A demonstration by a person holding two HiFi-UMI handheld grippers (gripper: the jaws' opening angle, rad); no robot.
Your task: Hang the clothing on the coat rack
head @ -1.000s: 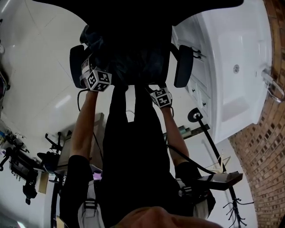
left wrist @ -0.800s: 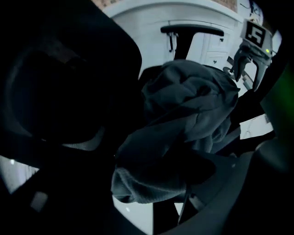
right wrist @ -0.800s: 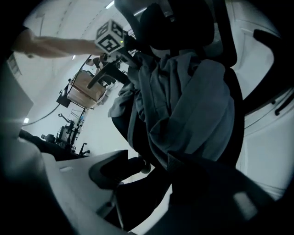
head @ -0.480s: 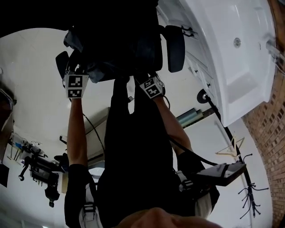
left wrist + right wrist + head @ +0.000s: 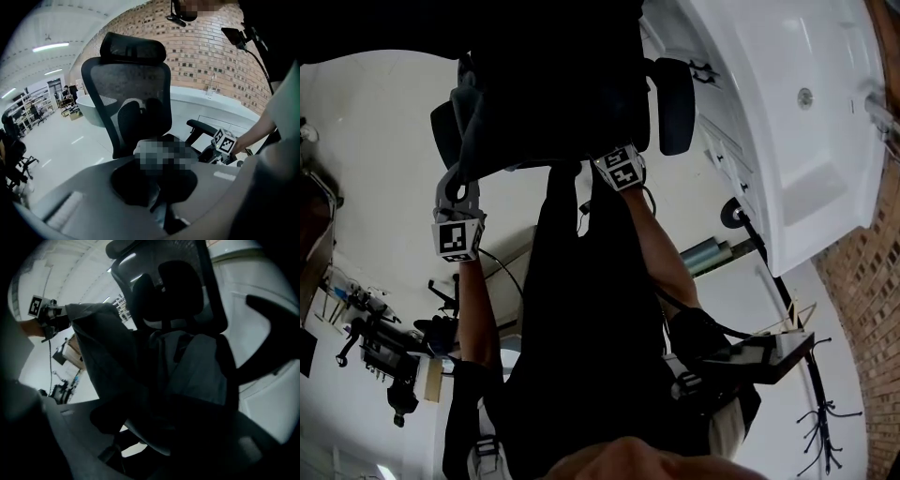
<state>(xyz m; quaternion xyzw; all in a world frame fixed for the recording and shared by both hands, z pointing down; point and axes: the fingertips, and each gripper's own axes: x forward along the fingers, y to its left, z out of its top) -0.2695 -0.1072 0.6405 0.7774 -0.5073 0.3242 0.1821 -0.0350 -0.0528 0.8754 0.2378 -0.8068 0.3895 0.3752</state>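
Since half a second ago the left gripper (image 5: 456, 192) has drawn back from the chair (image 5: 675, 103), pulling a fold of the clothing (image 5: 467, 131) along. The right gripper (image 5: 617, 161) stays at the seat front. The coat rack (image 5: 821, 433) stands well apart, its base near the long edge of the white counter (image 5: 806, 141).

From the left gripper (image 5: 152, 197), its fingers are pressed together on dark clothing (image 5: 140, 187), with the right gripper (image 5: 211, 154) beyond at the chair (image 5: 131, 89).

From the right gripper (image 5: 154, 427), its fingers pinch the clothing (image 5: 112, 357), which stretches to the left gripper (image 5: 47, 317).

Head view looks steeply down; both gripper views closely face the chair (image 5: 126, 93).
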